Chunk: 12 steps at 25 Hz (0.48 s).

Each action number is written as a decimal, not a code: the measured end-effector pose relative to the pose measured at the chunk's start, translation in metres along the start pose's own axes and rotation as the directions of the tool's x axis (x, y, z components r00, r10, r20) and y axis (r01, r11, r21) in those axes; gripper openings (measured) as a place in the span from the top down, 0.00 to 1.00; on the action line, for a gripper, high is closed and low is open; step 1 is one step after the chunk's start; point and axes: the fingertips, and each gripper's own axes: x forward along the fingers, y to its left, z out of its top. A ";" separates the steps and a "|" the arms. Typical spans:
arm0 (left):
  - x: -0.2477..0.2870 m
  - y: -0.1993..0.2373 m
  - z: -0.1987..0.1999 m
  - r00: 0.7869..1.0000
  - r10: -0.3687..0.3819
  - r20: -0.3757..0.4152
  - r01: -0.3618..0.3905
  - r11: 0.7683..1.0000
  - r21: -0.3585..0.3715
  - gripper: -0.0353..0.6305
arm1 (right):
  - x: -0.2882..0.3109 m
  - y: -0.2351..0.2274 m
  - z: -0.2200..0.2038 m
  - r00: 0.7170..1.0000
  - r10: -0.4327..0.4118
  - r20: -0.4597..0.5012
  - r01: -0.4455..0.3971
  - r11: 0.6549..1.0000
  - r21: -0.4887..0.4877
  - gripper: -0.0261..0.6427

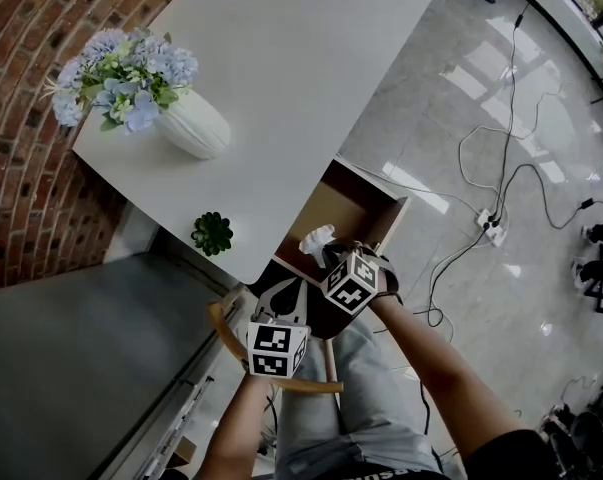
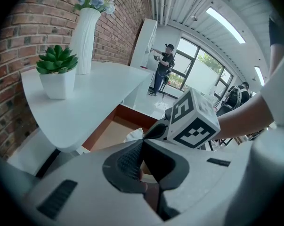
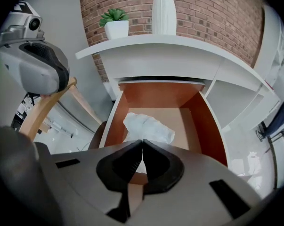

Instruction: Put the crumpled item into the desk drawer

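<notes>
My right tongs (image 3: 142, 143) pinch an edge of the crumpled paper (image 3: 149, 128) over the open drawer (image 3: 205, 121). The paper looks light, soft and tearable. My left tongs (image 2: 142, 144) are clenched and empty.

Crumpled white item (image 3: 149, 127) hangs pinched in the right claw (image 3: 142, 141) over the open, brown-lined desk drawer (image 3: 204, 126).

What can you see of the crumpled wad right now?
The wad is white, thin and wrinkled, like paper or tissue, bunched into a longish lump. The right gripper has its jaws shut on the near end; the rest sticks out over the open drawer. Whether it touches the drawer floor is unclear.
</notes>
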 end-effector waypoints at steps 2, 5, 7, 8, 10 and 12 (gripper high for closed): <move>0.000 0.000 -0.001 1.000 0.000 -0.002 0.000 1.000 -0.001 0.95 | 0.003 0.002 0.000 1.000 0.007 -0.009 -0.007 1.000 -0.016 0.96; 0.001 0.001 -0.001 1.000 -0.002 -0.006 0.002 1.000 -0.001 0.95 | 0.008 0.005 0.000 1.000 0.013 -0.026 -0.015 0.999 -0.049 0.96; 0.003 0.002 -0.002 1.000 -0.004 -0.008 0.004 1.000 -0.002 0.95 | 0.012 0.007 0.001 0.999 0.017 -0.039 -0.020 0.997 -0.078 0.96; 0.003 0.003 -0.002 1.000 -0.005 -0.008 0.005 1.000 -0.002 0.95 | 0.014 0.008 0.001 0.999 0.019 -0.047 -0.023 0.995 -0.095 0.96; 0.004 0.003 -0.002 1.000 -0.006 -0.009 0.006 1.000 -0.002 0.95 | 0.018 0.011 0.000 0.998 0.020 -0.063 -0.029 0.990 -0.135 0.96; 0.005 0.004 -0.002 1.000 -0.007 -0.010 0.007 1.000 -0.002 0.95 | 0.022 0.014 -0.002 0.997 0.023 -0.080 -0.036 0.984 -0.175 0.96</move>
